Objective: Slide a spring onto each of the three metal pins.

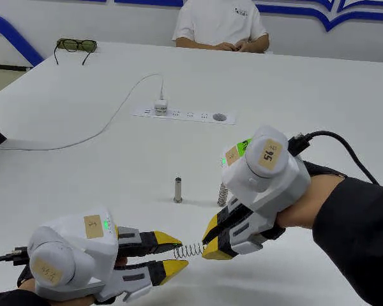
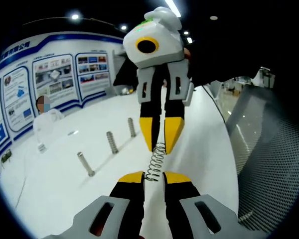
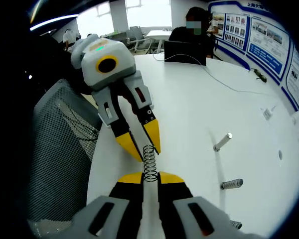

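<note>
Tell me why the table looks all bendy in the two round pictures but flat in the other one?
Left gripper view: the fisheye lens curves the table edge, and ceiling lights glare. Right gripper view: same bending, though the spring looks sharp. Head view: straight edges, even light, a soft shadow beside the bare pin.

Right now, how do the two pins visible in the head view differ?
The bare pin is smooth, uncovered metal; the sprung pin is wrapped in coils. The bare pin stands in open view; the sprung pin is partly hidden behind the right gripper. Both stand upright on the white table.
</note>
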The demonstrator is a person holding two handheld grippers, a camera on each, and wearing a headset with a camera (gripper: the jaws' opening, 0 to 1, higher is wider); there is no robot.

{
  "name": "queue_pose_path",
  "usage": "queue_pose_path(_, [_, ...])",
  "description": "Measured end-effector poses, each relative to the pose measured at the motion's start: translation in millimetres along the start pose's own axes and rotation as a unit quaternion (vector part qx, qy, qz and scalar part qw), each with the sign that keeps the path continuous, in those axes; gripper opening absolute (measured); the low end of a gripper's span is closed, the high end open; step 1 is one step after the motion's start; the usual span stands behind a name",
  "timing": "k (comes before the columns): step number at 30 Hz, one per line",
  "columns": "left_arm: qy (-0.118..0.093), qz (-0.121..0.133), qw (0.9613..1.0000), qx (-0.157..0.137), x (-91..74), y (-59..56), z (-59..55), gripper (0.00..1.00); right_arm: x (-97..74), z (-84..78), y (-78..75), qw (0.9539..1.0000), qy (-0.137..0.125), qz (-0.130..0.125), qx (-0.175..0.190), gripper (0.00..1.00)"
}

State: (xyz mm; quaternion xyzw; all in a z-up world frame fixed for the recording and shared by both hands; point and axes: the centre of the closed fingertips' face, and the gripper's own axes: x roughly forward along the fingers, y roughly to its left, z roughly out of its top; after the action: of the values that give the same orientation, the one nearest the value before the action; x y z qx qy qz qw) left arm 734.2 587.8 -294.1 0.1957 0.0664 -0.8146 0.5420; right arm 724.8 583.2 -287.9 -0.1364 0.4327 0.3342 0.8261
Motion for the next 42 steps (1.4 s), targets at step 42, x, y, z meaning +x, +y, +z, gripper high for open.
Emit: queue_pose_path(42, [-0.015,0.002,0.9998,-0.016,6.5,1.9,5.1,0.11,-5.7,45.4,3.3,0.9983,-0.02,-0.024,-0.049,0.12])
